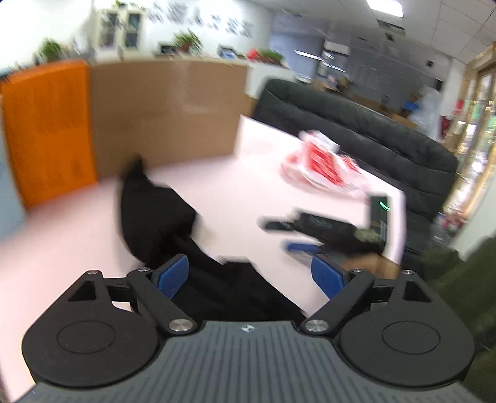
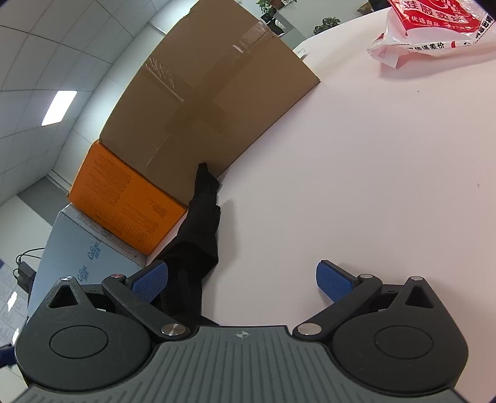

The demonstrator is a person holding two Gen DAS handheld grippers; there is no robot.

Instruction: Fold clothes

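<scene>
A black garment (image 1: 161, 217) lies crumpled on the pale pink table (image 1: 232, 192), running from the cardboard box back under my left gripper (image 1: 249, 276). That gripper is open, its blue pads (image 1: 172, 276) wide apart above the cloth, holding nothing. The left wrist view is blurred by motion. In the right wrist view the same black garment (image 2: 198, 229) lies as a long narrow strip along the table's left edge, passing by the left pad (image 2: 150, 280). My right gripper (image 2: 241, 280) is open and empty over the bare table (image 2: 356, 186). The right gripper also shows in the left wrist view (image 1: 297, 235), open.
A large cardboard box (image 2: 210, 99), an orange box (image 2: 124, 198) and a white box (image 2: 80, 248) stand along the table's edge. A red-and-white plastic bag (image 1: 322, 164) lies on the table, also in the right wrist view (image 2: 434, 28). A dark sofa (image 1: 356, 124) stands behind the table.
</scene>
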